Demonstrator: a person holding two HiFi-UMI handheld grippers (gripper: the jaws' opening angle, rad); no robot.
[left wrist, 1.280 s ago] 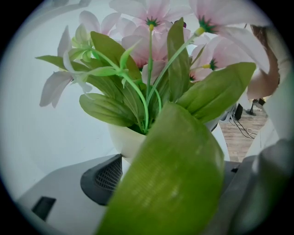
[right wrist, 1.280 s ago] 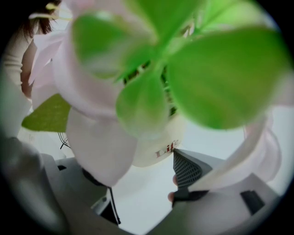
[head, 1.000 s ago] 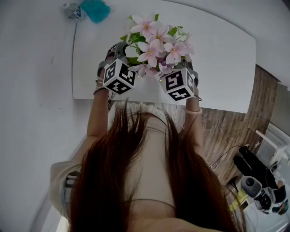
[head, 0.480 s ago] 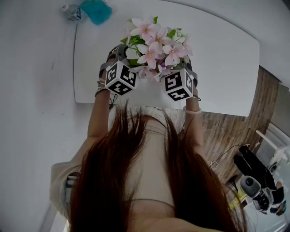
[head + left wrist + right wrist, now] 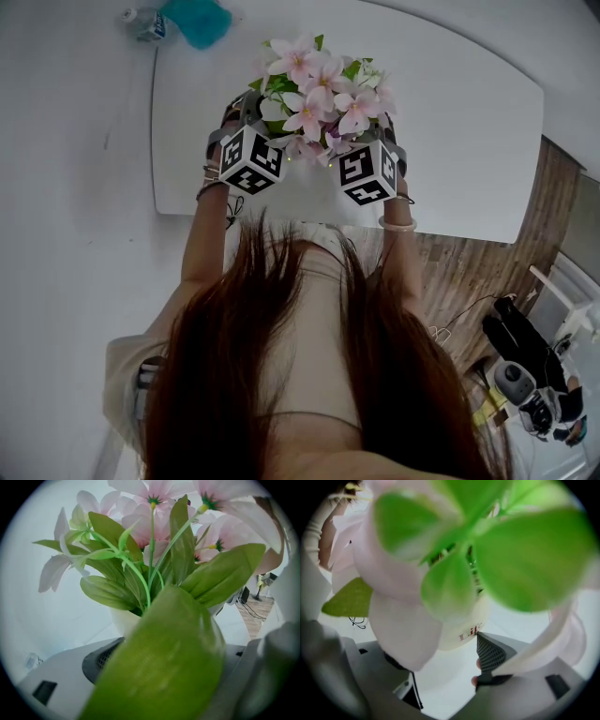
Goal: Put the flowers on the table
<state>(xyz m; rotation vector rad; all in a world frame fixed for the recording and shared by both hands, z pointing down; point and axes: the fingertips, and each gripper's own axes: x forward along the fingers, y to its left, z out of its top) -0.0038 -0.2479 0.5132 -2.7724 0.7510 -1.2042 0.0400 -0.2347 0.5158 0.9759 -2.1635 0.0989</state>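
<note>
Got both arms stretched straight out, left gripper (image 5: 242, 117) and right gripper (image 5: 386, 131) each clamping wide-spread jaws on the flower pot (image 5: 459, 630) between them.

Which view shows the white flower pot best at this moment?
The right gripper view: the pot shows its side, red lettering included, though a petal covers part. The left gripper view gives only a strip of it behind leaves. In the head view the flowers hide it.
</note>
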